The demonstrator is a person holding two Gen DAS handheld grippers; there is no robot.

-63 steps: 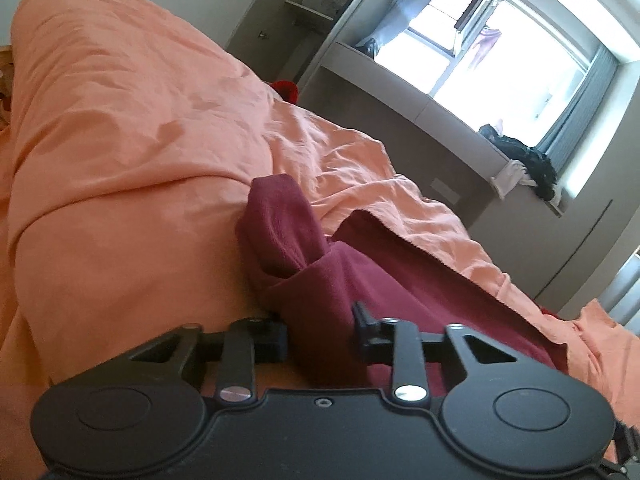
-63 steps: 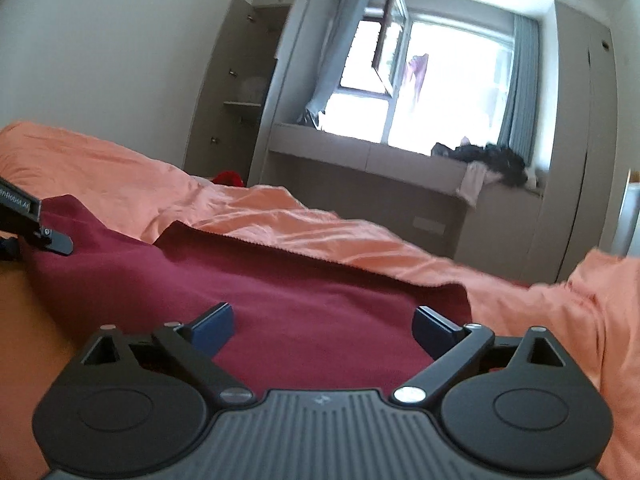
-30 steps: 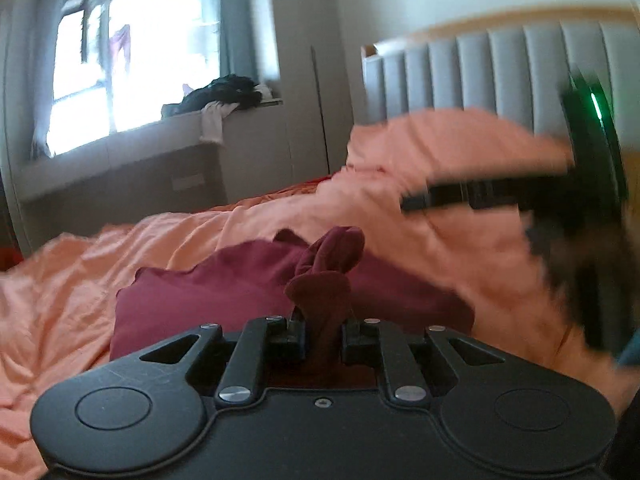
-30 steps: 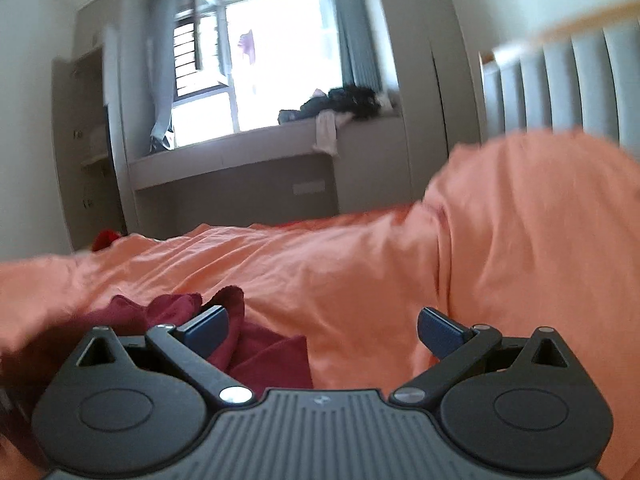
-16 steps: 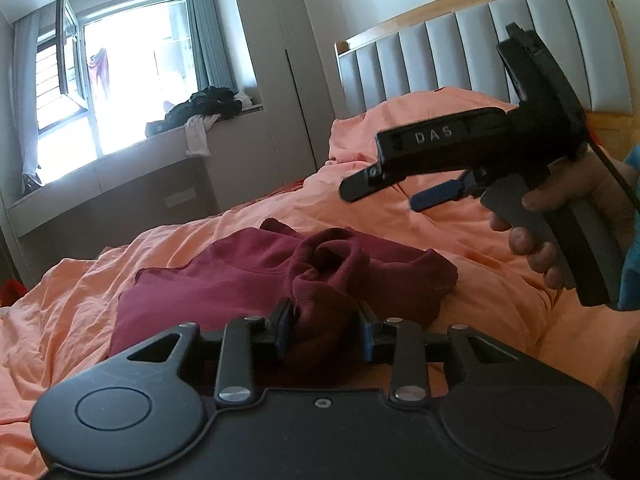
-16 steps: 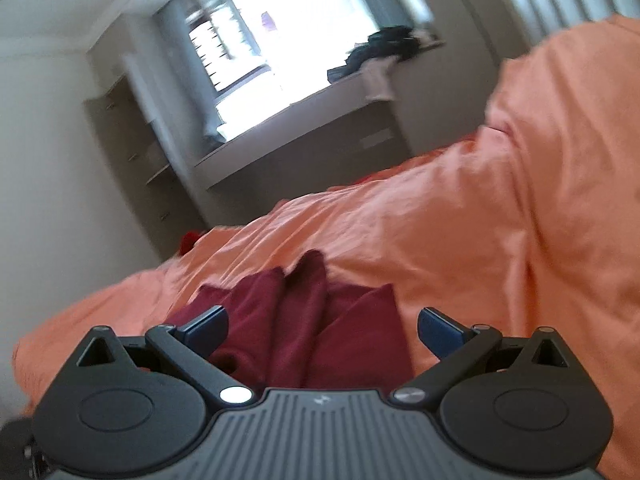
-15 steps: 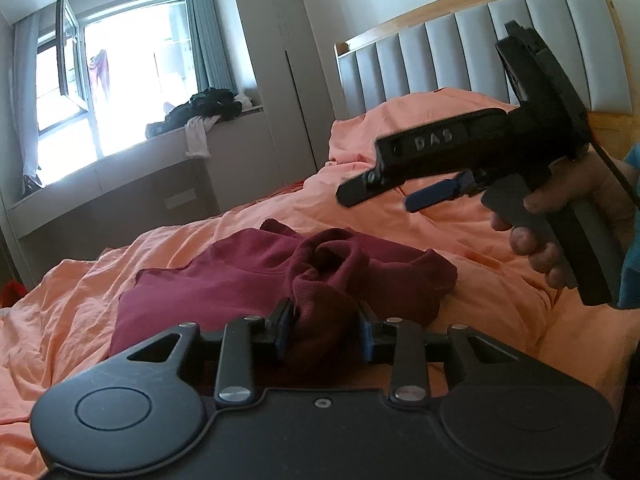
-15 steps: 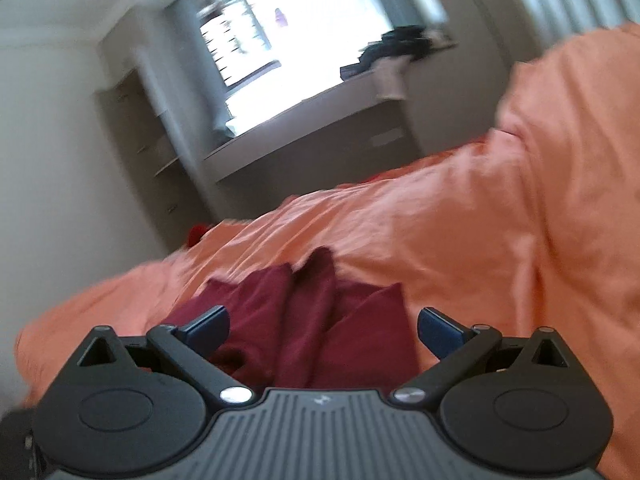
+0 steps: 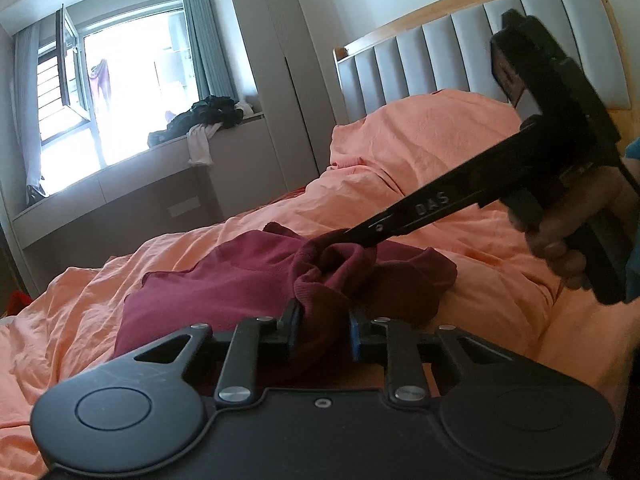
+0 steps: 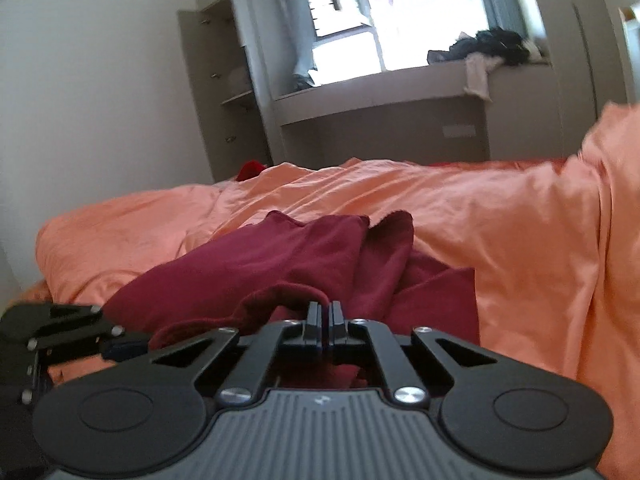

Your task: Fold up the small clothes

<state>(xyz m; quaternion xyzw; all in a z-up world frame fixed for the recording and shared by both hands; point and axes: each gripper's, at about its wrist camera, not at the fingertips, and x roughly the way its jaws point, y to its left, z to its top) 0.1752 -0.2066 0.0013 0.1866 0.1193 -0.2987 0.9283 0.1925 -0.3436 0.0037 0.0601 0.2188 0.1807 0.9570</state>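
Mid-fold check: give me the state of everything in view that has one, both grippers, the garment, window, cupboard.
Left gripper: jaws clamped on a bunched fold of the maroon garment.
Right gripper: jaws just closed, pinching a garment edge.
Maroon garment: crumpled on the orange bedding, not yet folded.
Window: pane swung open.
Cupboard: door open, shelves showing.

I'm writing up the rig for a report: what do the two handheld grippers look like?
Both are matte black. The left gripper has a smooth body, round side discs and silver pivot screws. The right gripper has a ribbed grey top; its side reads "DAS". A cable runs past the hand, beside a blue sleeve.
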